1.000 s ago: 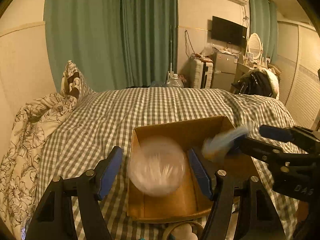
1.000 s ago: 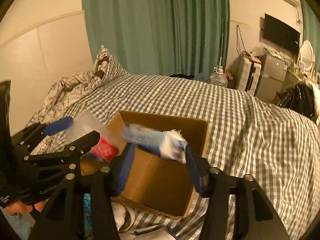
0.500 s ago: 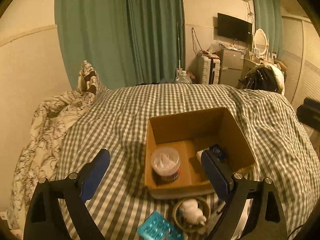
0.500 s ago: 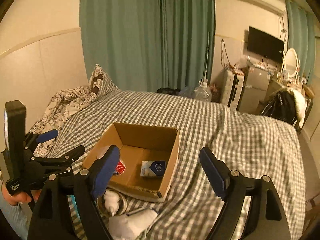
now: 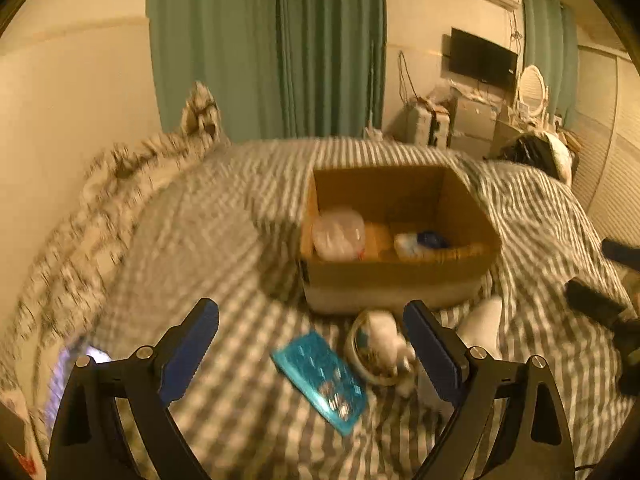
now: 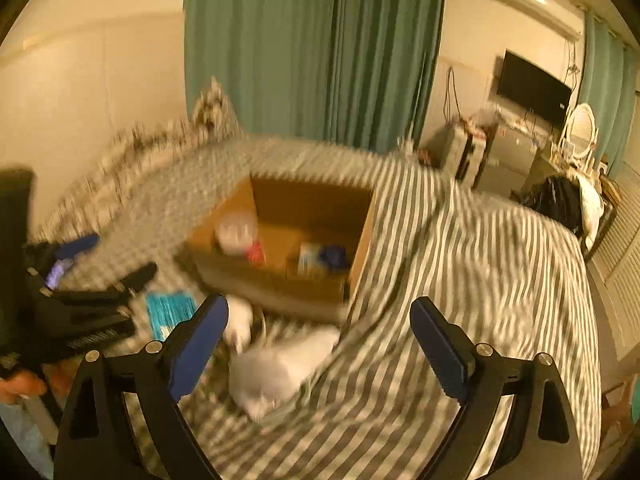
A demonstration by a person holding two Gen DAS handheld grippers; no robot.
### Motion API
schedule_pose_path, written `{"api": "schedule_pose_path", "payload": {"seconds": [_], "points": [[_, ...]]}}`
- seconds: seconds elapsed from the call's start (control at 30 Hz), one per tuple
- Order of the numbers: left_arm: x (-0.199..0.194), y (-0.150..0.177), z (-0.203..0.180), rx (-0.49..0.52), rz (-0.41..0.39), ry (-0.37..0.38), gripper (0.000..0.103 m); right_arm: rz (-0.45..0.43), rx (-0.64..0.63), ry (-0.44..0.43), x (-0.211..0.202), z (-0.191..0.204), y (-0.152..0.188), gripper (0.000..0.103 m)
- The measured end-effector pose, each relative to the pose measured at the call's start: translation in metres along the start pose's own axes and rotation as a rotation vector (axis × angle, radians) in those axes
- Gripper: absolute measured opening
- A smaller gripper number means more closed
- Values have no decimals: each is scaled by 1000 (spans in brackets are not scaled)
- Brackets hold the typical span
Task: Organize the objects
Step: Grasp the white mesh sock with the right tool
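Note:
A brown cardboard box [image 5: 394, 276] [image 6: 276, 280] sits on the checked bed. Inside it lie a clear plastic tub [image 5: 338, 234] [image 6: 237, 232] and a white-and-blue tissue pack [image 5: 418, 242] [image 6: 318, 258]. In front of the box lie a teal packet [image 5: 320, 372] [image 6: 168, 312], a tape ring with a white item [image 5: 378, 350] and a white soft item [image 6: 276, 368]. My left gripper [image 5: 314, 344] is open and empty above the teal packet. My right gripper [image 6: 318, 342] is open and empty above the white item. Both views are motion-blurred.
The checked bedspread [image 5: 208, 248] covers the bed, with a floral quilt [image 5: 64, 248] bunched at the left. Green curtains [image 5: 280, 48], a wall TV [image 5: 482, 58] and cluttered furniture [image 5: 460, 120] stand behind. The left gripper's body [image 6: 72, 312] shows at the left of the right wrist view.
Both grippers let go of the tub and tissue pack into the box, opened, then pulled back and dropped lower toward the items in front of the box.

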State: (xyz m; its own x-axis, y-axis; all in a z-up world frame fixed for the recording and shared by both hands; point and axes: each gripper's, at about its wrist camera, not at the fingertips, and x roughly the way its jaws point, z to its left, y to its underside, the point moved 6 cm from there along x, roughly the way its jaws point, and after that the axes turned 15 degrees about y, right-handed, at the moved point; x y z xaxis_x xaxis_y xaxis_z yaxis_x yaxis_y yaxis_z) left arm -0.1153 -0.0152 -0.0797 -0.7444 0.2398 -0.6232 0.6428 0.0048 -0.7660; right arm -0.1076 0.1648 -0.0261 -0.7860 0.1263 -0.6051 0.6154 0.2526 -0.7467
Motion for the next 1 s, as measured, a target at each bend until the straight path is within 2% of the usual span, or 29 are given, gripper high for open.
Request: {"api": "schedule_pose_path", "payload": {"seconds": [0.2, 0.4, 0.43, 0.47, 0.53, 0.57, 0.67, 0.83, 1.0], "points": [[24, 40, 4, 21, 103, -2, 96, 191, -50, -42, 53, 37, 65, 92], [36, 59, 14, -13, 161, 10, 96, 275, -72, -82, 86, 58, 87, 92], [36, 61, 16, -23, 162, 15, 96, 287, -69, -85, 90, 59, 88, 90], [36, 60, 18, -34, 161, 21, 96, 302, -61, -106, 94, 60, 92, 79], [36, 60, 20, -44, 158, 26, 96, 329, -43, -160, 98, 64, 96, 65], [36, 60, 19, -40, 160, 21, 96, 332, -34, -180, 99, 64, 98, 59], [37, 61, 15, -18, 166, 3, 96, 288, -38, -168, 89, 62, 93, 48], [35, 56, 9, -7, 167, -9, 96, 184, -25, -124, 59, 39, 74, 45], [46, 49, -17, 36, 180, 35, 96, 116, 25, -76, 40, 4, 51, 45]]}}
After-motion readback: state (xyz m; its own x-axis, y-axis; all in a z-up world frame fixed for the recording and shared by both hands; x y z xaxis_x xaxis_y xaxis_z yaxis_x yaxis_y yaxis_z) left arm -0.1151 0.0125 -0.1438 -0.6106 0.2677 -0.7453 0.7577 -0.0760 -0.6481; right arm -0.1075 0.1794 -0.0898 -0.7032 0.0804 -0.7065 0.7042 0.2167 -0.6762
